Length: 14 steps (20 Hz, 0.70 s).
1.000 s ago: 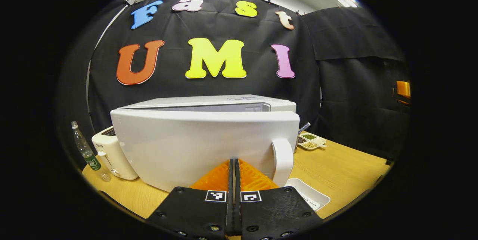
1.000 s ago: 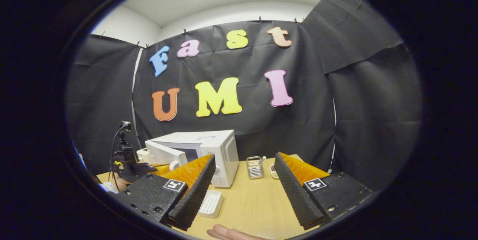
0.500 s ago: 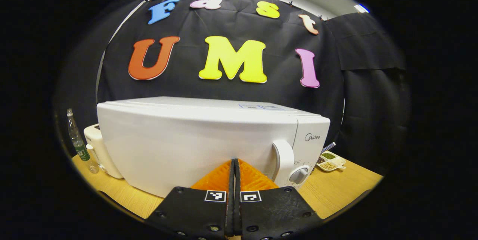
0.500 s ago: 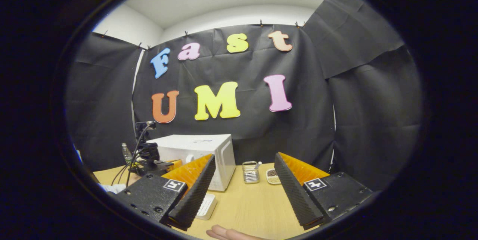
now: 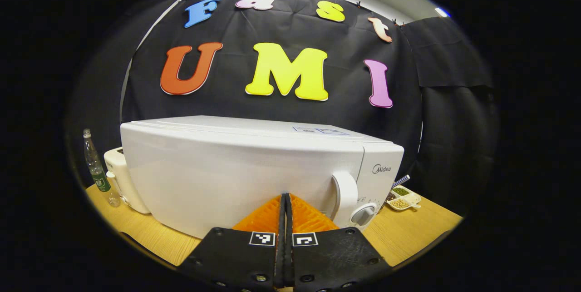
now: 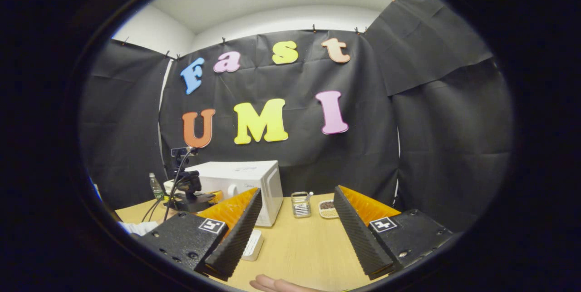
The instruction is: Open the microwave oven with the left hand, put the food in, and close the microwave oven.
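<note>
The left gripper [image 5: 286,201], its 2 fingers pressed together on nothing, sits right at the closed door of the white microwave oven [image 5: 236,169] on the desk [image 5: 408,230], beside the door handle [image 5: 345,194]. A toaster [image 5: 119,178] and a bottle [image 5: 96,169] flank it; a seed dish [image 5: 401,196] lies opposite. The right gripper [image 6: 297,219] is spread wide and empty, well apart from the oven.

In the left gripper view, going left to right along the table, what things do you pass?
Clear bottle → toaster → microwave → microwave door handle → control knob → small dish of beans.
</note>
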Available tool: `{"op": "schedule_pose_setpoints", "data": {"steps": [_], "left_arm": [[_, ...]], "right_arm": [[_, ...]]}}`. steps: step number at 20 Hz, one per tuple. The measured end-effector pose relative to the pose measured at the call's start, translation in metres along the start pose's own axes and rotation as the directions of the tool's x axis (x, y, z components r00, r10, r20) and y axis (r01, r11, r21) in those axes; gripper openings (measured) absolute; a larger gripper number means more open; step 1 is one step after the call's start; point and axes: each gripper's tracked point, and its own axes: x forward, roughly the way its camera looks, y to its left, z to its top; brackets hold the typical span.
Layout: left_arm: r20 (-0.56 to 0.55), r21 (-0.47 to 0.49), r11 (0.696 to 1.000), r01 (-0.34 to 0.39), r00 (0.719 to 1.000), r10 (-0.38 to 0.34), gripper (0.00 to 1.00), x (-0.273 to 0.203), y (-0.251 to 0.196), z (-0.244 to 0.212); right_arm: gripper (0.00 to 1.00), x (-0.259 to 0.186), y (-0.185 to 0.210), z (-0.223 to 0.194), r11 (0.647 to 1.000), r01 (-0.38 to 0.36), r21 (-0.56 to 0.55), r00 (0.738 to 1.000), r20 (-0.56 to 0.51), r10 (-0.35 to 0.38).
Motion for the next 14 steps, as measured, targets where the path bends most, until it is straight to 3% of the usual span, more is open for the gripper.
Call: {"op": "schedule_pose_setpoints", "data": {"steps": [1,2,3,4,5,6,7,8,11,12,13,14], "left_arm": [[-0.014,0.002,1.000,0.000,1.000,0.000,0.00,0.000,0.002,0.001],[-0.064,0.016,1.000,-0.025,0.998,0.026,0.00,-0.003,0.011,-0.006],[-0.124,0.010,0.999,-0.034,0.992,0.035,0.00,-0.012,0.017,-0.015],[-0.144,-0.003,1.000,-0.028,0.989,0.028,0.00,-0.024,0.014,-0.014],[-0.134,-0.012,1.000,-0.020,0.991,0.019,0.00,-0.038,0.014,-0.007],[-0.114,-0.012,1.000,-0.013,0.993,0.012,0.00,-0.053,0.015,0.002],[-0.091,-0.007,1.000,-0.006,0.996,0.005,0.00,-0.071,0.014,0.011],[-0.072,0.001,1.000,0.001,0.997,-0.001,0.00,-0.089,0.013,0.020],[-0.015,0.001,0.999,0.038,0.999,-0.038,0.01,-0.150,0.004,0.051],[0.012,0.012,0.999,0.032,0.999,-0.032,0.00,-0.170,0.006,0.063],[0.025,0.016,1.000,0.015,1.000,-0.015,0.00,-0.189,0.008,0.072],[0.036,0.019,1.000,0.012,0.999,-0.013,0.12,-0.211,0.006,0.078]], "right_arm": [[1.00,-0.005,0.001,0.002,1.000,0.006,-0.006,1.000,-0.002,-0.006],[0.90,-0.009,0.003,0.006,1.000,0.011,-0.009,1.000,0.005,-0.011],[1.00,-0.013,0.003,0.007,1.000,0.019,-0.013,1.000,0.003,-0.019],[0.90,-0.016,0.004,0.007,0.999,0.027,-0.018,1.000,0.003,-0.027],[1.00,-0.021,0.008,0.008,0.999,0.028,-0.022,1.000,0.004,-0.028],[1.00,-0.025,0.012,0.010,0.999,0.026,-0.022,1.000,0.009,-0.025],[0.90,-0.027,0.015,0.011,0.999,0.026,-0.022,1.000,0.010,-0.026],[1.00,-0.030,0.017,0.009,0.999,0.033,-0.024,0.999,0.003,-0.033],[1.00,-0.038,0.029,0.007,0.999,0.032,-0.021,0.999,-0.015,-0.032],[0.90,-0.042,0.035,0.006,1.000,0.021,-0.013,1.000,-0.020,-0.022],[0.90,-0.046,0.039,0.007,1.000,0.015,-0.007,1.000,-0.020,-0.015],[0.90,-0.050,0.042,0.008,1.000,0.014,-0.004,1.000,-0.022,-0.014]]}}
